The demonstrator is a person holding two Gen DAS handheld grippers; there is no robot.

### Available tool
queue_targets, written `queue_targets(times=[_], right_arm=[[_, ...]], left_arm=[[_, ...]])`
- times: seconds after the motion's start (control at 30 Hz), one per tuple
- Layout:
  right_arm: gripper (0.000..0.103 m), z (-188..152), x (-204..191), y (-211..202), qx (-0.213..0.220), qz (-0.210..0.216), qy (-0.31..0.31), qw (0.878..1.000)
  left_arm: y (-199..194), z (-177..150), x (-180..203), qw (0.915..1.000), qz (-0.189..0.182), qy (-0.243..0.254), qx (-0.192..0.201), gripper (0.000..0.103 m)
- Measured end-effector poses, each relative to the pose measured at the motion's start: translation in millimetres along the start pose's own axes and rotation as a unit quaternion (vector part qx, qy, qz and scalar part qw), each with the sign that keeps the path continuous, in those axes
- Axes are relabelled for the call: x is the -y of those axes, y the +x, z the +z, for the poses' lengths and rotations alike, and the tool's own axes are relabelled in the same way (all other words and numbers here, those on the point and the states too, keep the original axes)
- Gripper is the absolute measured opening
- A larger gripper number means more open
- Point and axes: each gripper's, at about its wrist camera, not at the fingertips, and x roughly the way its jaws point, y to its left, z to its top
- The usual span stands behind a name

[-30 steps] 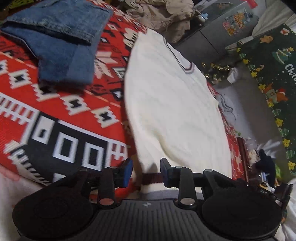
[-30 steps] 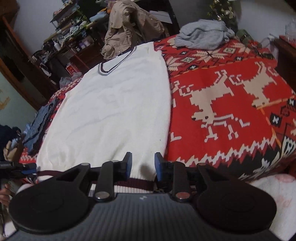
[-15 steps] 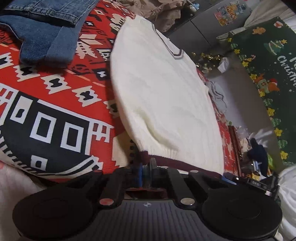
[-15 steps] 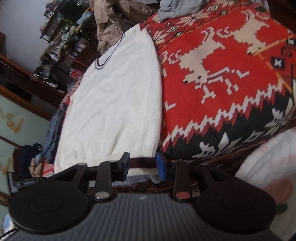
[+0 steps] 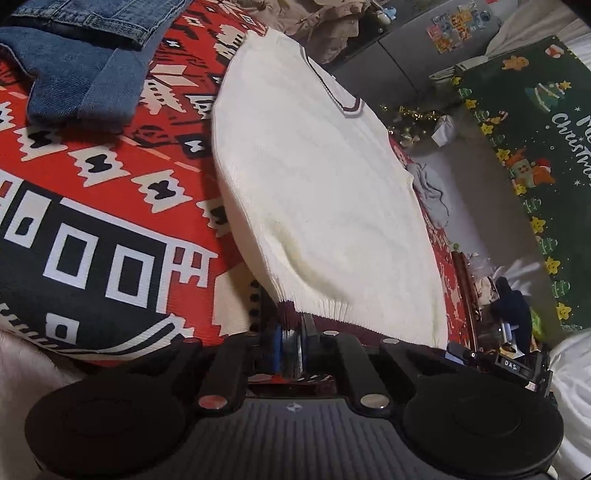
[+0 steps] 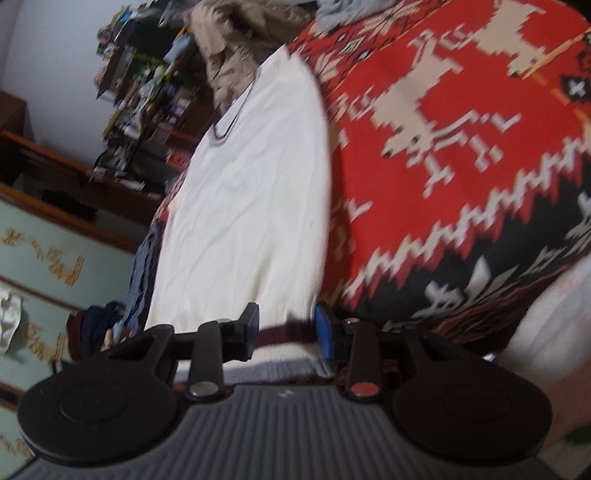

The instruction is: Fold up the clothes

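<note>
- On the bed w/ the red, white and black patterned knit blanket [image 5: 110, 206] lies the cream knit V-neck sweater with dark maroon trim [image 5: 325, 177], spread flat, hem toward both cams; no containers in view
- left gripper [image 5: 291, 347]: pads together, clamped on the sweater's maroon hem corner; 1 s ago they stood apart at that hem, so they've just closed on it
- right gripper [image 6: 286, 326]: pads apart, hem band between them, not pinched; gap a bit wider than 1 s ago
- L view only: folded blue denim jeans [image 5: 85, 70] beside the sweater, green Christmas-print hanging [image 5: 535, 155]
- R view only: cluttered dark wood shelf [image 6: 147, 96], grey garment [image 6: 347, 9] at far edge; frame blurred, tilted vs. before
</note>
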Motion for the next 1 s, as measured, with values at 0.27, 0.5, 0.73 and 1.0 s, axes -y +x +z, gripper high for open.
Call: queue_targets(times=[0.27,0.5,0.73,1.0], right_arm=[[0.01,3.6,-10.2,12.4,0.015,-0.04,-0.028,0.999],[0.005,5.7,-39.9,-7.8,0.054,-0.124,-0.087,0.987],[0.005,13.3,-31.8,-28.9,0.054,-0.163,-0.071,0.983],[0.005,8.8,-20.7,-23.0,0.035,-0.193,-0.08,0.977]], left_arm=[[1.0,-0.1,2.8,0.9999,0.012,0.001,0.005,0.008],[-22.0,0.7,22.6,0.9931,0.108,0.046,0.009,0.006],[-27.3,-4.7,15.7,0.9929,0.115,0.027,-0.015,0.006],[-16.5,-9.0,8.8,0.9915,0.123,0.029,-0.03,0.006]])
